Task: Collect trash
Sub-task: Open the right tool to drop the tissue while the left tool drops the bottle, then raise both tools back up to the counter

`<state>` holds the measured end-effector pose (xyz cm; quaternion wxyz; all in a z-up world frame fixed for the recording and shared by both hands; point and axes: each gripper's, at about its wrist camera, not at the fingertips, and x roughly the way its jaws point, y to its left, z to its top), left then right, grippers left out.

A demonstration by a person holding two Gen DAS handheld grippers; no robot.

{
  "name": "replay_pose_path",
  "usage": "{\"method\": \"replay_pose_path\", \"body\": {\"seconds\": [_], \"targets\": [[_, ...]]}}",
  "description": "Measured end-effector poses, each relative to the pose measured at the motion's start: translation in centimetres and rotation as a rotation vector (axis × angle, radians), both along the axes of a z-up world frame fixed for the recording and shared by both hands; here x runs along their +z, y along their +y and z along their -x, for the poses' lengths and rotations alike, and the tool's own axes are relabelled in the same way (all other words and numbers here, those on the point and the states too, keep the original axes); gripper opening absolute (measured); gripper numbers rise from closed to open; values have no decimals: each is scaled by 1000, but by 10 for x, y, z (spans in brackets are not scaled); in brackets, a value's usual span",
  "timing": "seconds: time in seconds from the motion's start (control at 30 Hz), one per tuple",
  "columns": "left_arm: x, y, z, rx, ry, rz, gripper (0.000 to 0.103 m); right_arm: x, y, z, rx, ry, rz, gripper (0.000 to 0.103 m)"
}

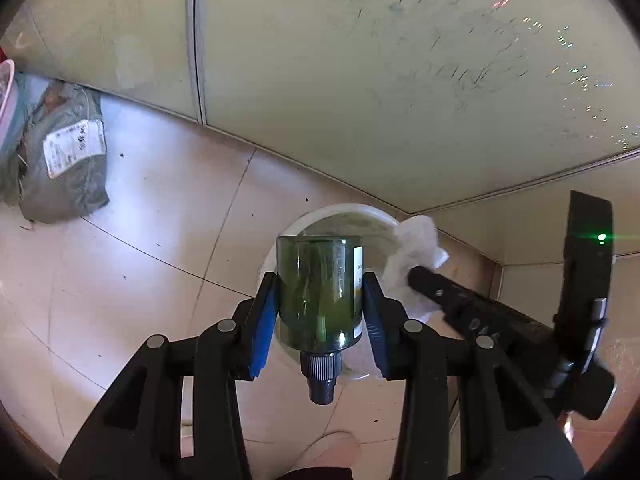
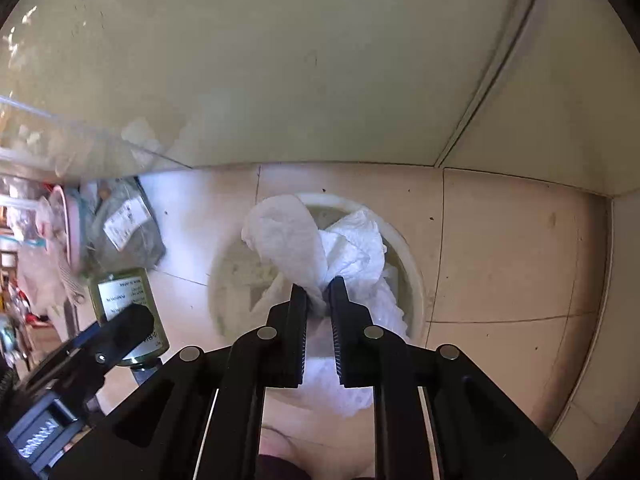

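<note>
My left gripper (image 1: pixel 320 280) is shut on a green glass bottle (image 1: pixel 318 292), neck pointing back toward the camera, held over a round white bin (image 1: pixel 340 216) on the tiled floor. My right gripper (image 2: pixel 318 290) is shut on a crumpled white tissue (image 2: pixel 296 240) and holds it above the same bin (image 2: pixel 408 256), with tissue hanging below the fingers. In the left wrist view the tissue (image 1: pixel 416 252) and right gripper sit just right of the bottle. In the right wrist view the bottle (image 2: pixel 124 300) and left gripper are at the lower left.
A grey-green bundle with a white label (image 1: pixel 64 160) lies on the floor at the left, also seen in the right wrist view (image 2: pixel 128 224). Cream cabinet panels (image 1: pixel 360 60) rise behind the bin. Clutter and a pink-rimmed item (image 2: pixel 64 224) sit far left.
</note>
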<state>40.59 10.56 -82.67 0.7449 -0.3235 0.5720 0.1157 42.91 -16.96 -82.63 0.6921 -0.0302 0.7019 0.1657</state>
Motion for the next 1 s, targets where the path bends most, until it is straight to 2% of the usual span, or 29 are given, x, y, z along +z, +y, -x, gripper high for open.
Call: {"method": "replay_pose_path", "body": {"seconds": [0.1,0.17,0.33,0.4,0.5,0.63,0.7,0.77,0.9,1.0], "targets": [[-9,-6,-2,-10,10,13,41,-3,-11,-4,10,27,-14,12],[-19,-9,-3,-22,20,20,41,3,-20,-8,-8,44,-39,17],[-33,-27,-6,-57,67,26,41,30,-37,-10,-36,8,-62,39],[-43,-31,-6,-62,86,43,41,36,-35,-7,-35,-10,-69,42],[-53,-37,-5,-69,111,54,41,44,-38,-7,-23,-17,-86,43],[-59,-41,-4,-84,129,26,44,49,-37,-5,-4,-24,-89,43],[-61,-42,-3,-87,135,37,49,49,-36,-4,-9,-26,-97,43],[-60,-42,-2,-95,137,49,49,53,-39,-1,-18,-27,-105,43],[-46,-43,1,-122,132,23,49,66,-41,6,-39,-37,-114,43],[-23,-44,3,-145,124,-2,49,82,-39,10,-46,-45,-106,43]]}}
